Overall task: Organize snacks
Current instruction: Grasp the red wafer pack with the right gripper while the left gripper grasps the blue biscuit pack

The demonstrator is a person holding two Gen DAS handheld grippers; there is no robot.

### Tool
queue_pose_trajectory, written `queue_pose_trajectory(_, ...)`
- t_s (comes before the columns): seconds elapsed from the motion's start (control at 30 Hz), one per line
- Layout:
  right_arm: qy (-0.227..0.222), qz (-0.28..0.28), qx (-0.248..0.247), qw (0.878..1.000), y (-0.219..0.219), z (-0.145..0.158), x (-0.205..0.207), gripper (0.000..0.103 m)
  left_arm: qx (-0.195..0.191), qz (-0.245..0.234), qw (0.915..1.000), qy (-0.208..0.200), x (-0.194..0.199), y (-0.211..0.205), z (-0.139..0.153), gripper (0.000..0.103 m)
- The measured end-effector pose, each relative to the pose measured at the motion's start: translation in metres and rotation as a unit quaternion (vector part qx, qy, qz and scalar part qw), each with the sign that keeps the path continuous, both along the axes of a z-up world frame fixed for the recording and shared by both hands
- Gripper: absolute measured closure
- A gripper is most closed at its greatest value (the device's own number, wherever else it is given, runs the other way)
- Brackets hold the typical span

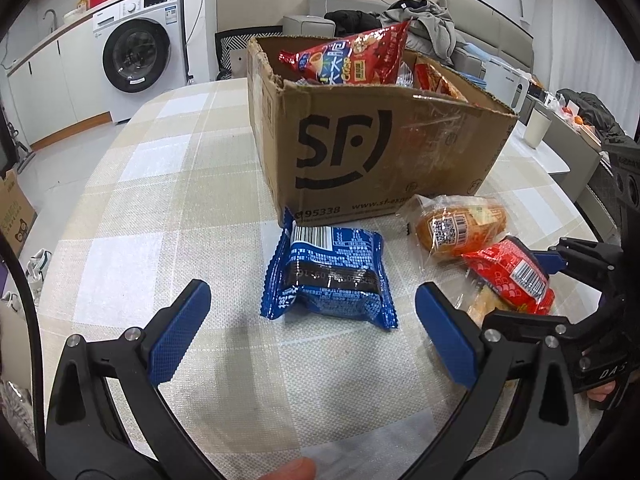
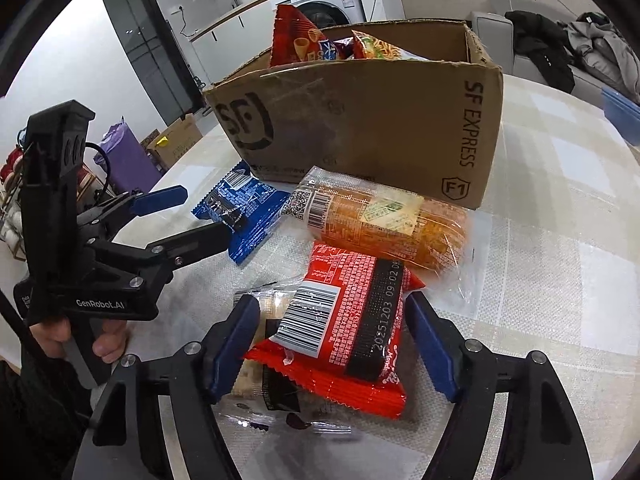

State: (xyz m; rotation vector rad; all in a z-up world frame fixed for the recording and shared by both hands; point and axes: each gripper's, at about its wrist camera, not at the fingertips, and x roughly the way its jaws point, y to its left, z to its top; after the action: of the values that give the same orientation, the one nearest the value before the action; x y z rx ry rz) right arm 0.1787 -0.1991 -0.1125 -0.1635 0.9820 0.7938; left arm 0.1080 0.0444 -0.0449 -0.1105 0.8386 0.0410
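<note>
Snacks await sorting: the left gripper [image 1: 312, 336], jaws wide, faces a blue packet [image 1: 330, 274] at 12 o'clock, below the cardboard box [image 1: 384, 148]. At 3 o'clock, the right gripper [image 2: 332, 344], jaws wide and empty, straddles a red packet [image 2: 344, 328], probably light, crinkly and slippery, best pinched across its middle.

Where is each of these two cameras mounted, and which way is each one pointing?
Left wrist view: sits on the left gripper, looking forward between its open fingers at the blue snack packet and the SF cardboard box; a fingertip shows at the bottom edge.
Right wrist view: sits on the right gripper, whose fingers straddle the red snack packet; the left gripper and the hand holding it appear at left.
Both show the box, blue packet, red packet and orange bread packet.
</note>
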Motion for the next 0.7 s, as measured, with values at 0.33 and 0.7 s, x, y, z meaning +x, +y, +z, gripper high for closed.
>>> queue_pose_trajectory(0.33,-0.009,-0.009,0.005,1.0,-0.008,0.005,-0.001,0.049,-0.007,0.006,0.9996,0.026,0.013,0.007,-0.01,0.001)
queue_pose_trajectory(0.7,-0.039,0.007,0.017,0.999,-0.014,0.024,-0.012,0.058,-0.006,0.009,0.9993,0.036,0.028,0.009,-0.018,0.001)
